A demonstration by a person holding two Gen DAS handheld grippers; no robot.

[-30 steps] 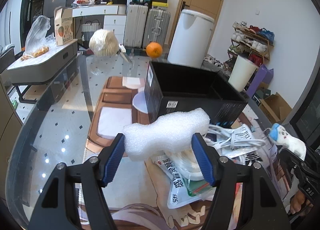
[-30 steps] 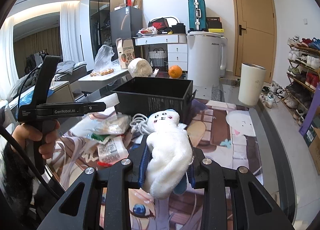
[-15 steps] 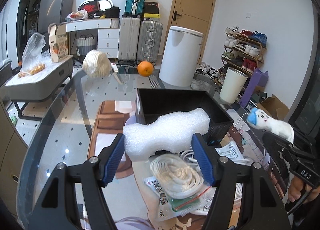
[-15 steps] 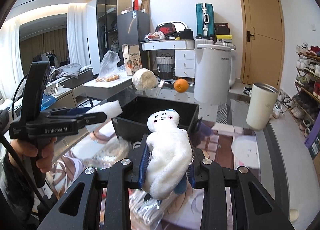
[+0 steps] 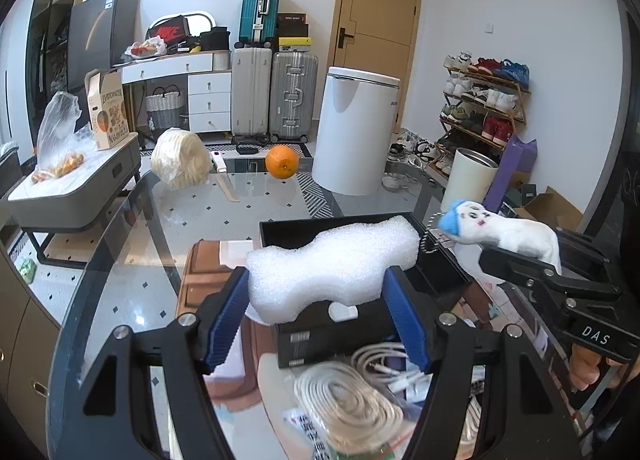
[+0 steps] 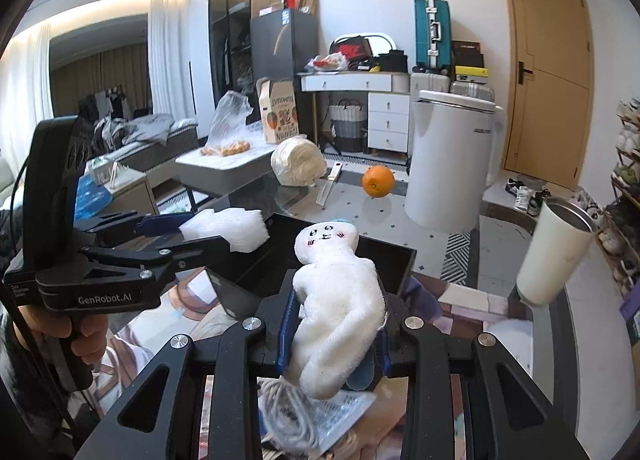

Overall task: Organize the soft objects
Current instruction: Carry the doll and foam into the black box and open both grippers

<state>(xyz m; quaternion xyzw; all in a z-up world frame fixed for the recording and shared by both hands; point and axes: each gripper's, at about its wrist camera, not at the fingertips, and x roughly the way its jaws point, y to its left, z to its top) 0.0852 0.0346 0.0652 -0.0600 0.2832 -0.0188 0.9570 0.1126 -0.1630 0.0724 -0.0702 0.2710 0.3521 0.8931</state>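
One lumpy white foam piece (image 5: 334, 260) clamped in left gripper (image 5: 316, 314); one white plush doll (image 6: 336, 300), blue-capped, clamped in right gripper (image 6: 334, 334); one black box (image 5: 436, 260) beyond both.

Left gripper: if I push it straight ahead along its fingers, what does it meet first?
Probably the black box. The left gripper, shut on the foam piece, points over its open top, so the near wall or the inside comes first. Depth is unclear.
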